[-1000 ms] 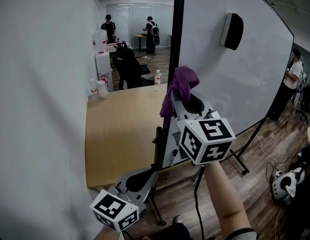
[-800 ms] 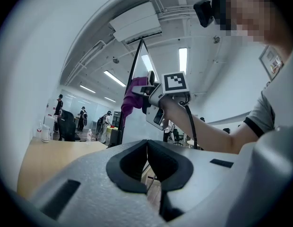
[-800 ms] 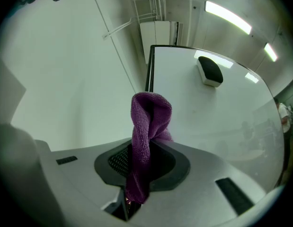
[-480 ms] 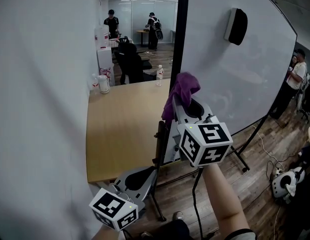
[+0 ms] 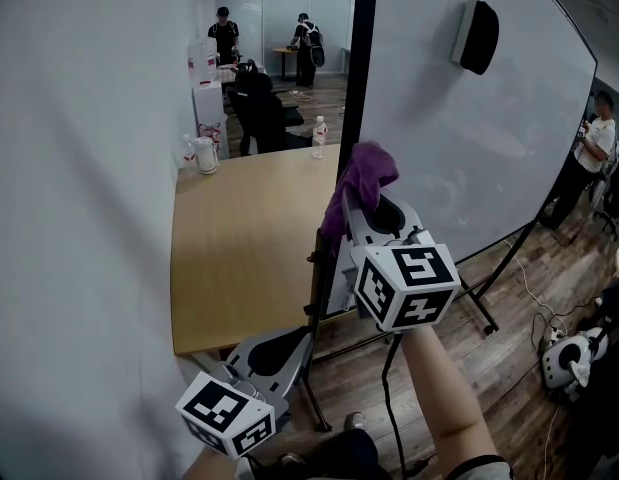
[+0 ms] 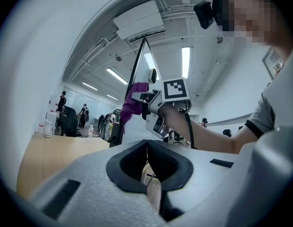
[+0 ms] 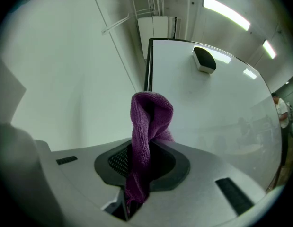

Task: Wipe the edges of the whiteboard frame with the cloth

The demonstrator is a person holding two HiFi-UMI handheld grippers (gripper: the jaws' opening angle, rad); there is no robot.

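Cloth (image 5: 363,171) (image 7: 147,119), purple, pinched between the jaws of the right hand-held gripper (image 5: 357,196) (image 7: 137,174); its bunched upper end lies over the black vertical edge of the whiteboard frame (image 5: 362,68) (image 7: 147,65), about midway up that edge, though contact with it is not resolvable. Left hand-held gripper (image 5: 292,345) (image 6: 147,145) sits low, near the lower end of the same edge, jaws pressed together with nothing between them. Wooden counter (image 5: 239,253) lies to the left of that edge, beyond the frame
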